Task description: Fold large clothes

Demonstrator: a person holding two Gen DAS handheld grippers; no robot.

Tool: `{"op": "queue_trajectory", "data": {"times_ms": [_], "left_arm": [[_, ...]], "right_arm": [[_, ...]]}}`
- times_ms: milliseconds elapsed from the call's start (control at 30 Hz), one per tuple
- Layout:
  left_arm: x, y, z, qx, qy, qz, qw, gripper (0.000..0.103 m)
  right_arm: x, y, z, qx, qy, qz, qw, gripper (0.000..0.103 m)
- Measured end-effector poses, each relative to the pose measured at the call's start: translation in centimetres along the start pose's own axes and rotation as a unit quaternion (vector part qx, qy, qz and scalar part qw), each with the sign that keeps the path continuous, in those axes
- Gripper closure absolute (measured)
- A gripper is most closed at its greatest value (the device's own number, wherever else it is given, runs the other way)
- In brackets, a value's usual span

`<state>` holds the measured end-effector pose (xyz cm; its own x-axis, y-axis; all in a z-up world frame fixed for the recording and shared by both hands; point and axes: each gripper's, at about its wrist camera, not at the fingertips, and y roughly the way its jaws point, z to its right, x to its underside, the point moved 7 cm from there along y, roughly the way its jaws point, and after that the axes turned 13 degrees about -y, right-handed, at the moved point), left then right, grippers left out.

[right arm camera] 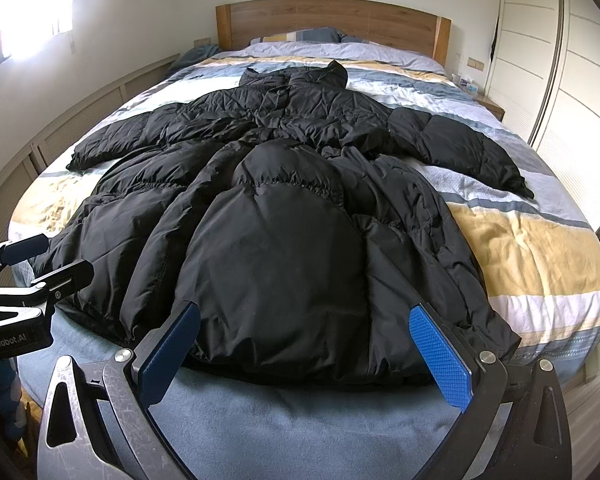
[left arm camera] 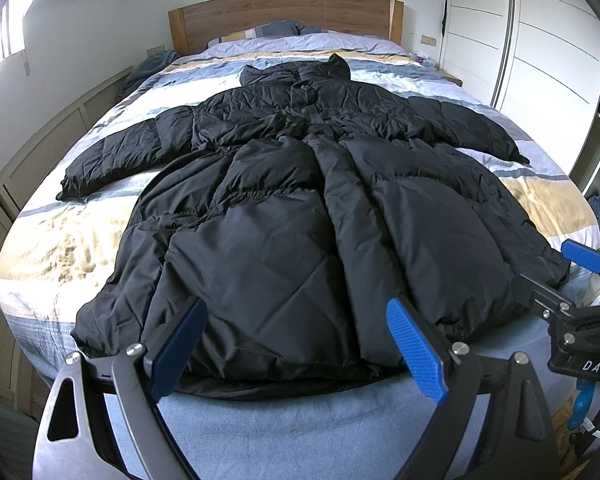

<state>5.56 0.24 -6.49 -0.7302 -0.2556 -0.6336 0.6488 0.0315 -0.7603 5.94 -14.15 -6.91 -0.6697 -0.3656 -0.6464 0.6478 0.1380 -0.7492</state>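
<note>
A long black puffer coat (left arm camera: 284, 208) lies flat on the bed, hem toward me, hood toward the headboard, both sleeves spread out. It also shows in the right wrist view (right arm camera: 276, 220). My left gripper (left arm camera: 296, 340) is open and empty, hovering just above the hem near its left-middle part. My right gripper (right arm camera: 304, 344) is open and empty above the hem's right part. Each gripper shows at the edge of the other's view: the right one (left arm camera: 556, 280), the left one (right arm camera: 48, 260).
The bed (left arm camera: 60, 240) has a striped blue, white and yellow cover and a blue blanket (left arm camera: 280, 432) at the foot. A wooden headboard (left arm camera: 284, 12) and pillows (left arm camera: 268, 32) stand at the far end. A white wardrobe (left arm camera: 540, 40) lines the right, low cabinets (left arm camera: 40, 152) the left.
</note>
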Motion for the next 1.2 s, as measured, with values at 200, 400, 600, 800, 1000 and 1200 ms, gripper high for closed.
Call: {"op": "queue_trajectory", "data": {"times_ms": [200, 400, 600, 800, 1000, 1200], "left_arm": [[0.0, 0.0, 0.1, 0.001, 0.000, 0.000, 1.0000, 0.011], [0.0, -0.1, 0.1, 0.001, 0.000, 0.000, 1.0000, 0.011], [0.0, -0.1, 0.0, 0.001, 0.000, 0.001, 1.0000, 0.011], [-0.3, -0.1, -0.1, -0.002, 0.001, -0.001, 1.0000, 0.011], [-0.7, 0.2, -0.3, -0.005, 0.004, -0.001, 1.0000, 0.011], [-1.8, 0.9, -0.6, -0.016, 0.008, -0.002, 0.9998, 0.011]], "right_arm": [[0.1, 0.0, 0.0, 0.001, -0.003, 0.000, 1.000, 0.000], [0.0, 0.0, 0.0, 0.001, -0.004, -0.001, 1.000, 0.001], [0.0, 0.0, -0.1, 0.001, -0.003, -0.001, 1.000, 0.001], [0.2, 0.2, 0.6, 0.005, 0.004, -0.003, 1.000, 0.001], [-0.2, 0.3, 0.9, 0.005, 0.006, -0.007, 1.000, 0.000], [-1.1, 0.4, 2.0, 0.002, 0.015, -0.005, 1.000, 0.001]]}}
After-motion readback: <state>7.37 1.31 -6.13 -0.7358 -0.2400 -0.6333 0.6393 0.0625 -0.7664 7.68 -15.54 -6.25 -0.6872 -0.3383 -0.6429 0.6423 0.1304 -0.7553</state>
